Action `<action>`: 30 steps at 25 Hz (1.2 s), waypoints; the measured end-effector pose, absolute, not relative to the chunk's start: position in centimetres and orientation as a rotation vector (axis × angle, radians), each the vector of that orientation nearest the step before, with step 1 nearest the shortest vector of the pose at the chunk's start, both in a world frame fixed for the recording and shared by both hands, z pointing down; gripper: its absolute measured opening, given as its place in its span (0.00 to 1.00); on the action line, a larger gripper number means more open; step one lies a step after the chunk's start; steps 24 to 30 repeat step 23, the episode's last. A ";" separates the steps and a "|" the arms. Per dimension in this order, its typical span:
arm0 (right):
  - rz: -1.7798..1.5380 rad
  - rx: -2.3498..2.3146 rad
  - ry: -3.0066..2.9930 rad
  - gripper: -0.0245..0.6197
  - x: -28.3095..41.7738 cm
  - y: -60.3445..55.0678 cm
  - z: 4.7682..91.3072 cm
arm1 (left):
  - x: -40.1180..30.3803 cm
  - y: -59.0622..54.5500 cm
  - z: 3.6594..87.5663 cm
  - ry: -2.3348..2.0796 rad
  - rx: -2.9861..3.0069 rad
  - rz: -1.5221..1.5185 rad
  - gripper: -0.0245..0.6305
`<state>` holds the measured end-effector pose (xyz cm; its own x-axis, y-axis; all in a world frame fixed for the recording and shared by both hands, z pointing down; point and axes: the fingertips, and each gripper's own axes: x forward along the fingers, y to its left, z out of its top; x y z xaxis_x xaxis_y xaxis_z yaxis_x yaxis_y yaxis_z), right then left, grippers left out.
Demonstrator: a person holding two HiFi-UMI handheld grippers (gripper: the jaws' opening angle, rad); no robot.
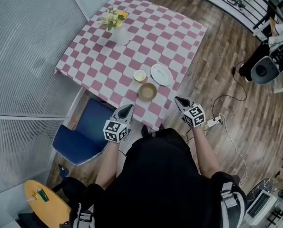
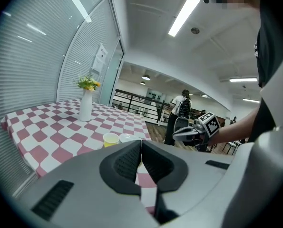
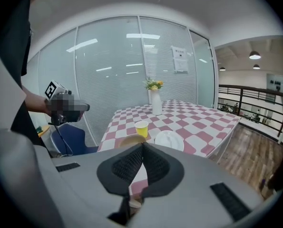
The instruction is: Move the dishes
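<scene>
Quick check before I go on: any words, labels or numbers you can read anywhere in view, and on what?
Nothing legible in any view.
Paper notice on the glass wall: print too small to read.
Left tongs, right tongs: cubes carry square black-and-white markers, no letters.
Yellow cup, white plate, bowl: no print shows.

bowl point(image 3: 130, 139): near half hidden behind right hand-held gripper point(image 3: 142, 146)
plate point(image 2: 127, 137): only a sliver above left hand-held gripper point(image 2: 141, 141)
blue chair point(image 1: 84, 132): far edge tucked under surface point(image 1: 146, 37)
yellow round table point(image 1: 43, 203): cut off by bottom edge
</scene>
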<state>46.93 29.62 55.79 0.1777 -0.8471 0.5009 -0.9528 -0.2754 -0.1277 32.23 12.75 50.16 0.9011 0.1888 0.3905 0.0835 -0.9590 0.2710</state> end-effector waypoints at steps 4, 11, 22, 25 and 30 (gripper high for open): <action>0.702 2.278 -1.728 0.06 45.9 28.8 55.4 | 30.7 12.4 50.1 0.241 2.830 0.629 0.07; 0.650 2.322 -1.693 0.06 44.8 28.5 54.9 | 28.6 11.4 51.4 0.259 2.817 0.675 0.07; 0.660 2.381 -1.628 0.06 44.7 31.3 54.6 | 30.8 13.3 49.6 0.349 2.847 0.624 0.07; 0.659 2.385 -1.623 0.06 44.7 31.4 54.6 | 30.8 13.4 49.5 0.357 2.847 0.624 0.07; 0.659 2.385 -1.623 0.06 44.7 31.4 54.6 | 30.8 13.4 49.5 0.357 2.847 0.624 0.07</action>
